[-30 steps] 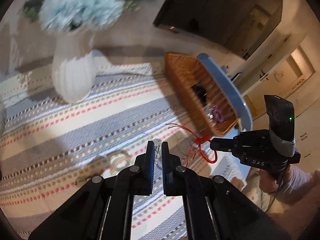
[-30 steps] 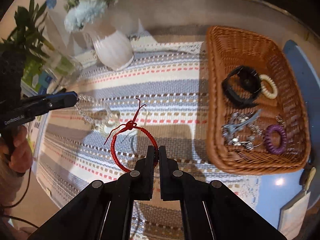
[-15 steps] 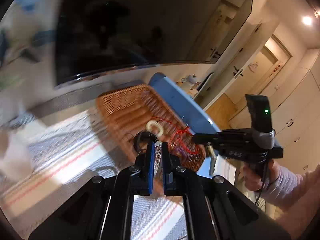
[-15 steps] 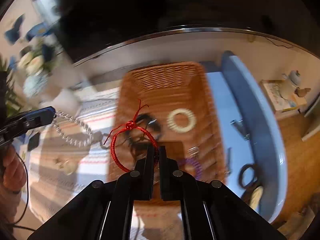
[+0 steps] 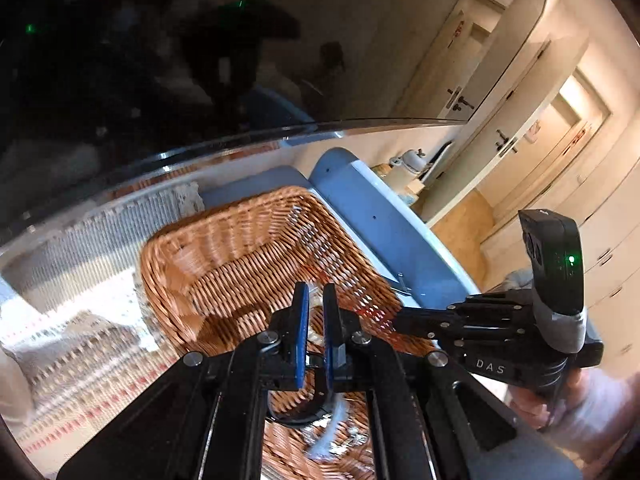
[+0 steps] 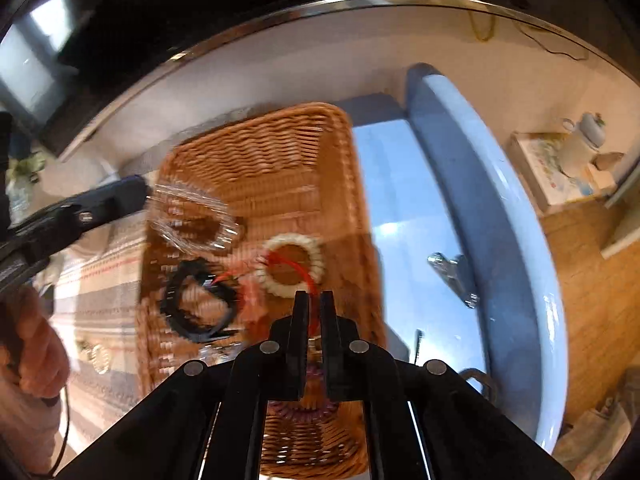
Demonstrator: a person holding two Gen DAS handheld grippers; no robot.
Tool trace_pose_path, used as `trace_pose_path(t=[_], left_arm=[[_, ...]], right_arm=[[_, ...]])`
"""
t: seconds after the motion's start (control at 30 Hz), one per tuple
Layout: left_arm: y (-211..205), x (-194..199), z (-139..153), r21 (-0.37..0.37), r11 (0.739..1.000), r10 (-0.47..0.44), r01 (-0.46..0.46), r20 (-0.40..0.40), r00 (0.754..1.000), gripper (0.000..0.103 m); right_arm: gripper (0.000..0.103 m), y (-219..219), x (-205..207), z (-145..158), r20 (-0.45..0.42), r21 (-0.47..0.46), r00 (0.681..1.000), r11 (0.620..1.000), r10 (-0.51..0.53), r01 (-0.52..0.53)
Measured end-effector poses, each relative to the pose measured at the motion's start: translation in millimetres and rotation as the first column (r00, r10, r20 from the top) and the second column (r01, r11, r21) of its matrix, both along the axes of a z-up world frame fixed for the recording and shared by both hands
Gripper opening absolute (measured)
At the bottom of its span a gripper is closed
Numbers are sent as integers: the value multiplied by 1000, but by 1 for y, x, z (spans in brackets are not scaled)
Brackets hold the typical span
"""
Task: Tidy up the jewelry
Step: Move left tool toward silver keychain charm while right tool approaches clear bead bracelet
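Observation:
Both grippers hover over the wicker basket (image 5: 240, 248), which also shows in the right wrist view (image 6: 260, 152). My left gripper (image 5: 315, 292) has its jaws slightly apart. A blurred clear bead bracelet (image 6: 192, 220) hangs at its tip, seen in the right wrist view (image 6: 136, 192). My right gripper (image 6: 314, 300) has its jaws slightly apart, with the red cord bracelet (image 6: 296, 270) between them, trailing into the basket. It also shows in the left wrist view (image 5: 404, 314). In the basket lie a cream coil ring (image 6: 290, 264), a black band (image 6: 196, 300) and a purple coil tie (image 6: 296, 408).
The basket sits on a striped cloth (image 6: 100, 272) beside a blue table edge (image 6: 480, 200). A dark screen (image 5: 160, 60) stands behind it. A small gold piece (image 6: 98, 356) lies on the cloth left of the basket. A metal clip (image 6: 452, 276) lies on the blue surface.
Both grippers carried their bracelets from the cloth to over the basket and lower. Both pairs of jaws have parted a little. The red cord now slumps toward the basket.

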State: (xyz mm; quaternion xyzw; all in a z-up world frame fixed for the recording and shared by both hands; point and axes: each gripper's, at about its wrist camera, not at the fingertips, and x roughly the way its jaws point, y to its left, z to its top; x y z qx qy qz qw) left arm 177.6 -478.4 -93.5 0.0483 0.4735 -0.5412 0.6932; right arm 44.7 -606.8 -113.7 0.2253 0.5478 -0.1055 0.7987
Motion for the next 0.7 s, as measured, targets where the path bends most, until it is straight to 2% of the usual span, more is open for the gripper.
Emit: trace_pose_path(t=[0.03,0.1,0.13,0.27,0.43,0.57,0.7], left_arm=[[2,2,0,-4,1000,3,-4,-22,1000,10],[14,3,-1,17,999,29,-28,-32,999,32],[20,1,0,25,999,39,-38,-23,999,34],[61,-7,2,76,994,77,-75,-23,997,35],[143,-22,6,128,976,178,-176,-4,984,35],[235,-15,11,133,942,314,-308,-29,949,35],[325,-1,18,156,888,439,-433,-2,899,35]], right_arm=[[6,2,0,3,11,-5,1000,1000,11,-11],[13,7,0,6,13,-26,1000,999,25,-25],[18,10,-2,8,12,-36,1000,999,25,-25],[20,21,-9,16,23,-26,999,999,32,-32],[21,60,-17,26,33,-14,997,997,73,-72],[21,101,-13,30,38,-7,992,992,123,-123],[22,152,-1,25,35,40,982,982,184,-185]])
